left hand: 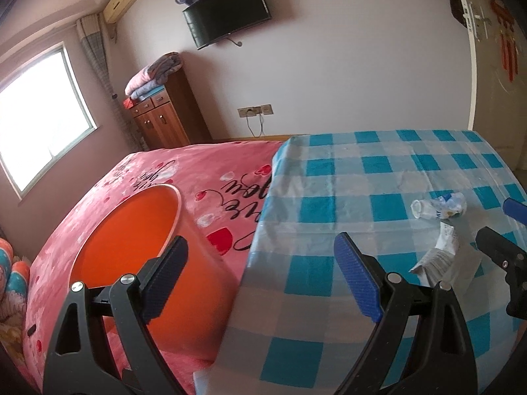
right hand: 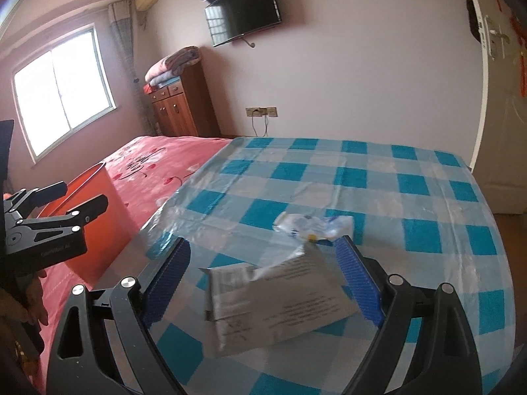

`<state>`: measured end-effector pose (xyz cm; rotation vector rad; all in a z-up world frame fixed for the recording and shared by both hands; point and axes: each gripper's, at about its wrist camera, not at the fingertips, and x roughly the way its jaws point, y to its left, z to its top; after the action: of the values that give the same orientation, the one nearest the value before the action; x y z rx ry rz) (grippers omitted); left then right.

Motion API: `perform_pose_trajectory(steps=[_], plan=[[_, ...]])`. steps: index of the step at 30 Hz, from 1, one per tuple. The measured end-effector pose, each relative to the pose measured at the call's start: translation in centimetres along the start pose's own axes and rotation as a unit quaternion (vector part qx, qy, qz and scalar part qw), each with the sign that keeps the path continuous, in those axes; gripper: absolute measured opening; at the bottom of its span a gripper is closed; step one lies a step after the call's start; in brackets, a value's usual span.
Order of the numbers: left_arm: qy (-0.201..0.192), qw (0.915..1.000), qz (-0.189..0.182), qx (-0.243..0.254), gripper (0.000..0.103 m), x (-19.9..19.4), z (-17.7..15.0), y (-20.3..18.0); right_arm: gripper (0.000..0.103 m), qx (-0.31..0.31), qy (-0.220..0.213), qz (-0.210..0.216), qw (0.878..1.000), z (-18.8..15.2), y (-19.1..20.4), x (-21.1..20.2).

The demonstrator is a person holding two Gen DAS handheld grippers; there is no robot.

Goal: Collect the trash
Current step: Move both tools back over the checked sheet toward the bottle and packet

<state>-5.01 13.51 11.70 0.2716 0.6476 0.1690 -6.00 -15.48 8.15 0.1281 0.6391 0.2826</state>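
Bedroom, checked cloth [right hand: 378,177] over bed: trash pickup, approach stage.
Right gripper [right hand: 263,283] spread wide, grey paper wrapper [right hand: 273,299] lying between its fingers (crushed bottle [right hand: 313,227] just ahead); advise lowering squarely before closing. Left gripper [left hand: 260,279] wide, empty, orange bin [left hand: 131,240] by its left finger.

Tablecloth [right hand: 378,177]: blue-and-white check under clear film. Bedspread [left hand: 204,177]: pink, with red hearts and black script. Bucket [left hand: 131,230]: orange. Flattened packet [right hand: 280,299]: grey with black print. Crumpled wrapper [right hand: 313,227]: white and blue. Tool pads [right hand: 357,279]: blue, on black arms.
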Motion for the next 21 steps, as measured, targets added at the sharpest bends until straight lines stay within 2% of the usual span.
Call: perform_pose_trajectory(steps=[12, 17, 21], plan=[[0.013, 0.9993, -0.015, 0.032, 0.090, 0.6, 0.0, -3.5, 0.094, 0.041, -0.001, -0.014, 0.999, -0.7, -4.6, -0.1], [0.019, 0.9981, -0.043, 0.039, 0.090, 0.9, 0.1, -4.9, 0.094, 0.076, 0.003, -0.023, 0.997, -0.7, -7.5, 0.1], [0.024, 0.9954, -0.084, 0.039, 0.090, 1.2, 0.6, -6.3, 0.094, 0.102, 0.009, -0.035, 0.994, -1.0, -10.1, 0.4]])
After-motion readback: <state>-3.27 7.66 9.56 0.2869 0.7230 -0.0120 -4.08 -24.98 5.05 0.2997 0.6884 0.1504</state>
